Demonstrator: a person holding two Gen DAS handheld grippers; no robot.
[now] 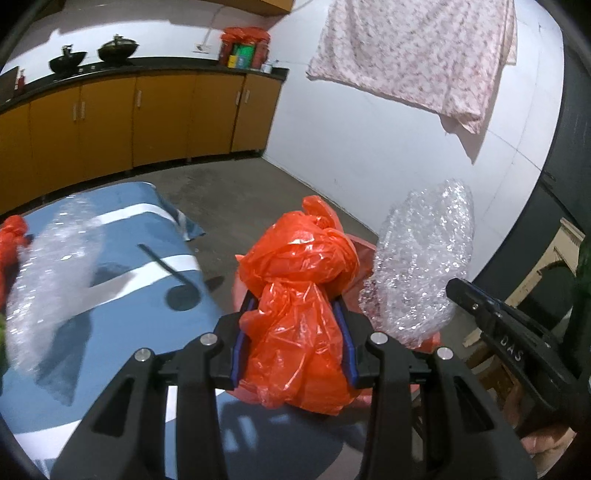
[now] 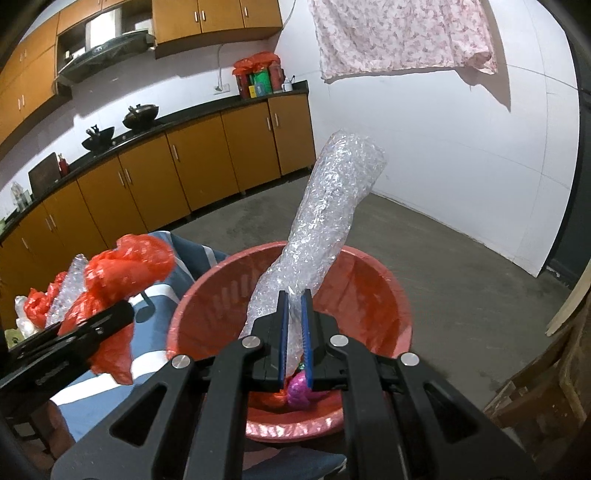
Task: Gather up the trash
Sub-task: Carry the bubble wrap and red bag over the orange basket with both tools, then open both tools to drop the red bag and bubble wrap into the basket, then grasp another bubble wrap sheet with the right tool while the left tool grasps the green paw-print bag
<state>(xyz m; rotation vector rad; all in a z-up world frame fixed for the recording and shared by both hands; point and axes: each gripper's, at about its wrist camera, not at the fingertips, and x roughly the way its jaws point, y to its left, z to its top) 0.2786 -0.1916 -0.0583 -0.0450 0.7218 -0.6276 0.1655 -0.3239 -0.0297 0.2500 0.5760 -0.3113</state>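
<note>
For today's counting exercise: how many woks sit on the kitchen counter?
2. One wok sits left on the counter, the lidded wok just right of it. Others may be hidden.

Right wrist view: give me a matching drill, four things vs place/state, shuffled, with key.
Things:
1. bubble wrap
2. orange plastic bag
3. red basin
4. floral cloth

Place or state:
A. hanging by the white wall
B. clamped in the right gripper
C. beside the blue-covered table, trash in its bottom
D. held in the left gripper

Pairs: 1-B, 2-D, 3-C, 4-A
</note>
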